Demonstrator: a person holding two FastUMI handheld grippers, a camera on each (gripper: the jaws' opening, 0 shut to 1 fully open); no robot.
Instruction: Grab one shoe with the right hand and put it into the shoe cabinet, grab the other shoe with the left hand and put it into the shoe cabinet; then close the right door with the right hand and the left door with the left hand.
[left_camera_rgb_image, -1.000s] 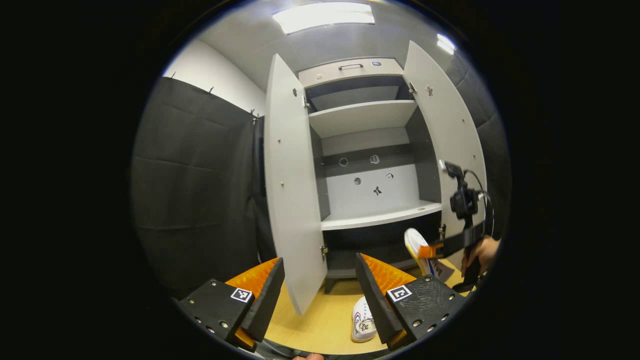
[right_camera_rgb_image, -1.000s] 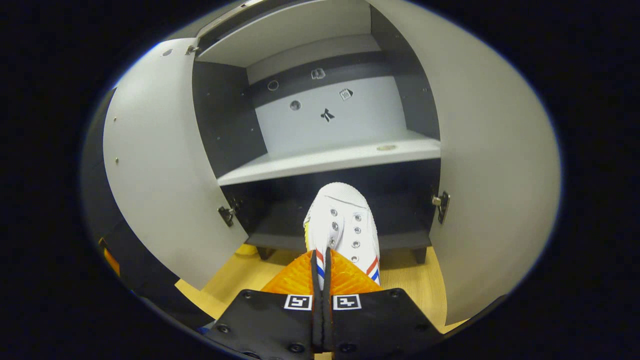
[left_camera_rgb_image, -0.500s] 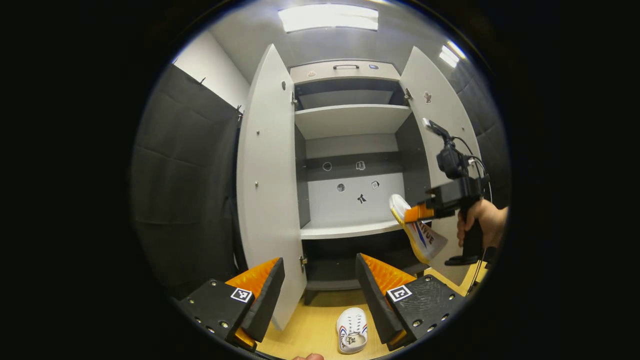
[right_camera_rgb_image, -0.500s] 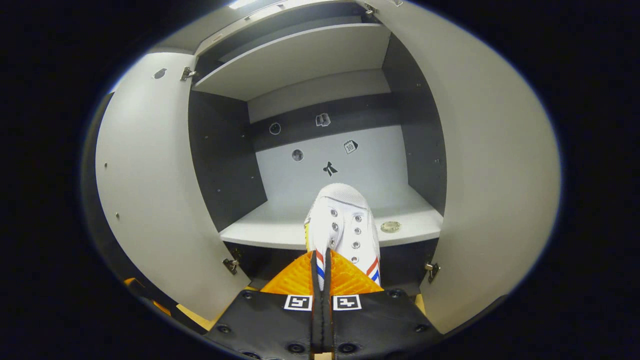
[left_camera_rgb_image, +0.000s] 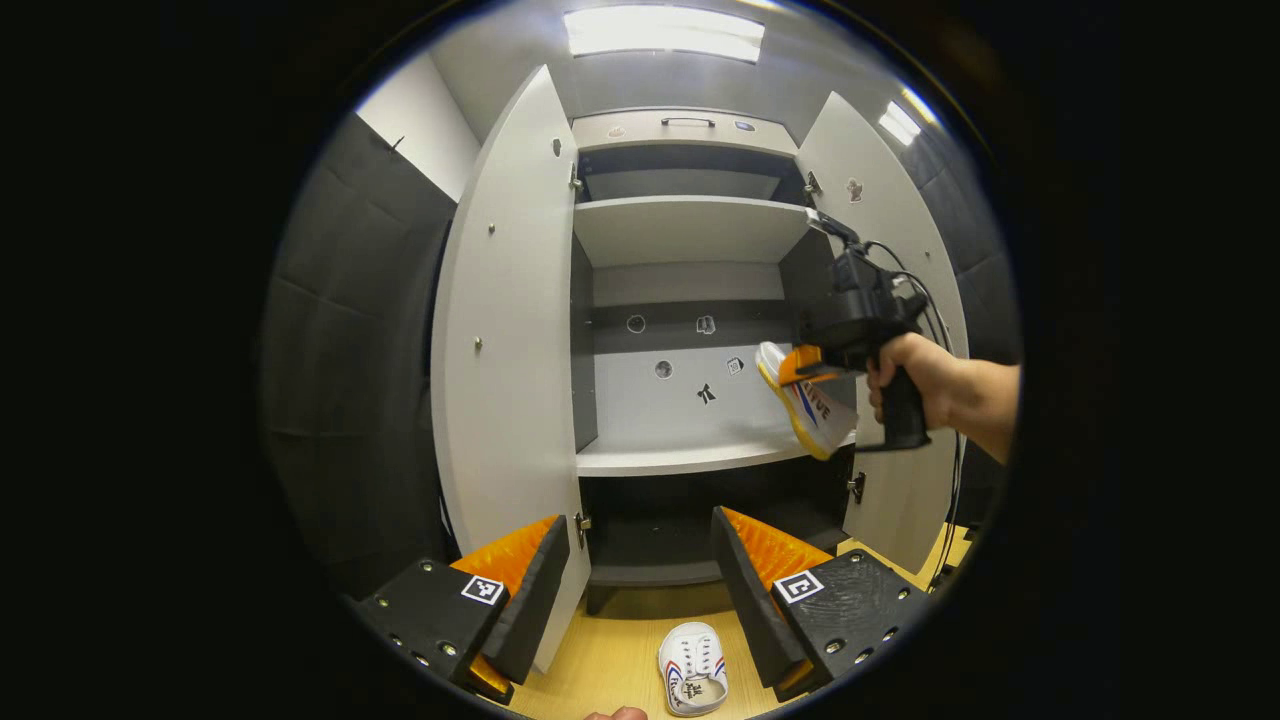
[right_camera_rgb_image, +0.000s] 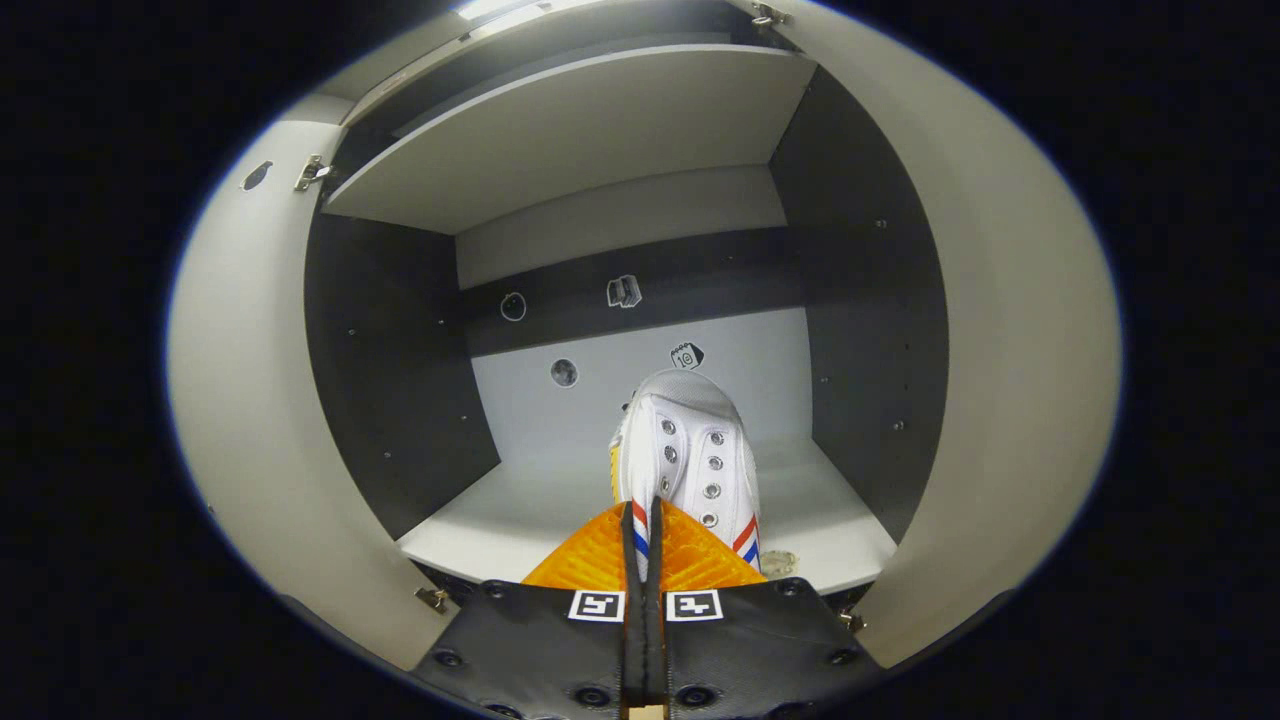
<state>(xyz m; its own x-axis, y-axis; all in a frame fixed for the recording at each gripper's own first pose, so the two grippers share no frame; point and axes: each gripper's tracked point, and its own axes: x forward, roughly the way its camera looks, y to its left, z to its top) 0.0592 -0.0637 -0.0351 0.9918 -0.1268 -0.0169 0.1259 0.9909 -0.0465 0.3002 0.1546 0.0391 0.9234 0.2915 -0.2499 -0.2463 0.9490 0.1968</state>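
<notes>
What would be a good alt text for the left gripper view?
The right gripper, held in a hand, carries a white shoe above the cabinet's middle shelf. Both doors stand open; a second white shoe lies on the wooden floor.

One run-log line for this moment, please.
right gripper: shut on shoe, over middle shelf | left gripper: open | second shoe: on floor | doors: open

White shoes, grey cabinet

The held shoe (right_camera_rgb_image: 688, 450) is white with red and blue stripes and a yellow sole; the shoe cabinet (left_camera_rgb_image: 690, 230) is pale grey with dark inner walls; the floor (left_camera_rgb_image: 610, 660) is light wood.
</notes>
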